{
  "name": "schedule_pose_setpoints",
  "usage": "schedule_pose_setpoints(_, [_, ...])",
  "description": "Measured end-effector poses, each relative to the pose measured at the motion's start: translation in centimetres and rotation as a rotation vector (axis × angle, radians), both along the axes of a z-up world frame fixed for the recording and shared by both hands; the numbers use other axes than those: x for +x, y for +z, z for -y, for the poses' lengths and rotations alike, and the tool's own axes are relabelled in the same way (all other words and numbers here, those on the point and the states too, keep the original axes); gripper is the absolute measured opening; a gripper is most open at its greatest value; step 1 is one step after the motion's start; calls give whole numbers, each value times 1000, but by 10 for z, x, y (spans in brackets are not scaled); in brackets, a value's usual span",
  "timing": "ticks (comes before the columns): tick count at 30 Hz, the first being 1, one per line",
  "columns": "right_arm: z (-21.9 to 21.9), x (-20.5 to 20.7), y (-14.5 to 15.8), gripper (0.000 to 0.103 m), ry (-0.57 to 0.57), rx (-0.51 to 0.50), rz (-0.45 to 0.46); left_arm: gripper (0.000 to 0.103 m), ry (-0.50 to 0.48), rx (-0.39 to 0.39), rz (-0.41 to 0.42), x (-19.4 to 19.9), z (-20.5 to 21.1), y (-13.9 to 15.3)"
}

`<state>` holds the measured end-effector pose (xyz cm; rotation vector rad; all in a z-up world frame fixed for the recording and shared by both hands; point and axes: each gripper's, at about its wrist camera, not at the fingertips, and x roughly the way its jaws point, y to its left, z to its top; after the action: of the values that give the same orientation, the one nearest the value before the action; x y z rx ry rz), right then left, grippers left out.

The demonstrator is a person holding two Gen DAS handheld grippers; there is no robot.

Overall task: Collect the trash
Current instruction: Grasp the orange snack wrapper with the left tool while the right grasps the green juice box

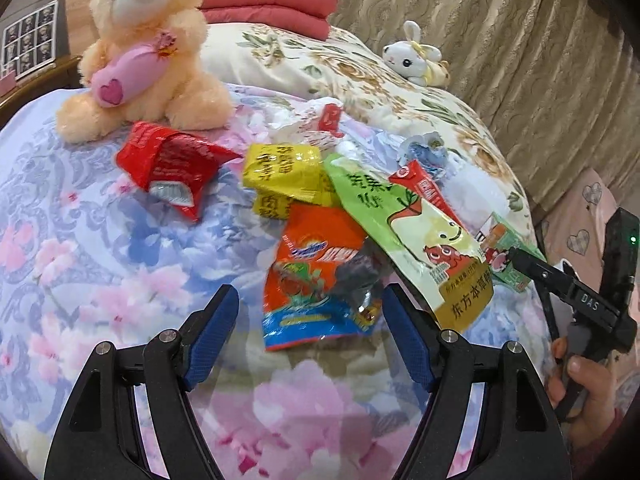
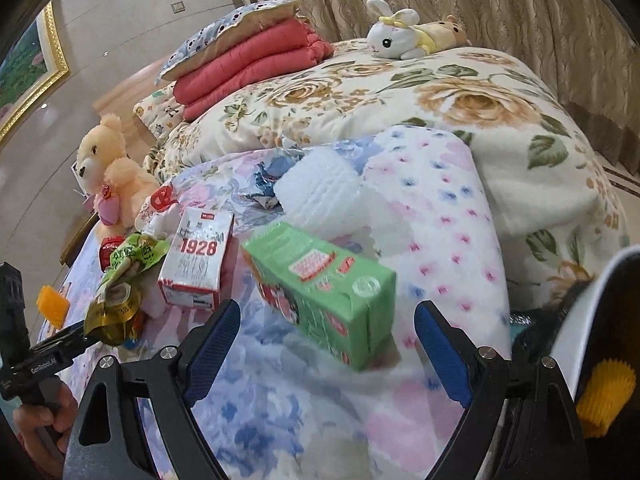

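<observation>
**Loose wrappers on a soft bed, both jaws wide and empty**

The trash lies in a loose heap on the flowered bedspread [image 1: 100, 248]. Nearest the left gripper [image 1: 310, 312] is an orange snack bag [image 1: 316, 280], partly under a green pouch [image 1: 416, 232] that leans over its right edge; a yellow wrapper [image 1: 286, 172] and a red wrapper [image 1: 176, 164] lie farther off to the left. In front of the right gripper [image 2: 328, 340] a green carton [image 2: 320, 284] lies on its side, with a white carton marked 1928 [image 2: 198, 260] to its left and a roll of bubble wrap [image 2: 320, 196] beyond it.

The likeliest trouble is the overlap: closing on the orange bag could drag the green pouch along or flick it off the heap. The bedspread is soft, so a flat, slippery bag may press into the fabric, and the jaws could pinch cloth along with it. The green carton lies slantwise to the right jaws, so a grip across its corners might twist it free. A plush bear [image 1: 148, 48] sits just behind the red wrapper and could be knocked.

Both pairs of jaws stand wide open, holding and touching nothing.
</observation>
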<state>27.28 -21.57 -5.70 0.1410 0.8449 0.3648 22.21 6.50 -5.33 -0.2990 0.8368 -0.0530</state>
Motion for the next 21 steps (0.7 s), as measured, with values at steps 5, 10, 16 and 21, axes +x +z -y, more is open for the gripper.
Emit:
schedule_pose_setpoints(5, [-9, 2, -2, 53, 19, -43, 5, 46, -36, 4, -10, 8, 7, -6])
schedule_pose_setpoints(10, [-4, -8, -4, 40, 13, -16, -4, 8, -56, 15, 5, 5, 11, -5])
schedule_pose_setpoints(16, [3, -33, 0, 38, 0, 46, -1, 4, -47, 25, 33, -20, 9, 0])
schedule_pose_setpoints(21, [6, -64, 4, 37, 3, 80, -6, 3, -58, 10, 44, -49, 11, 4])
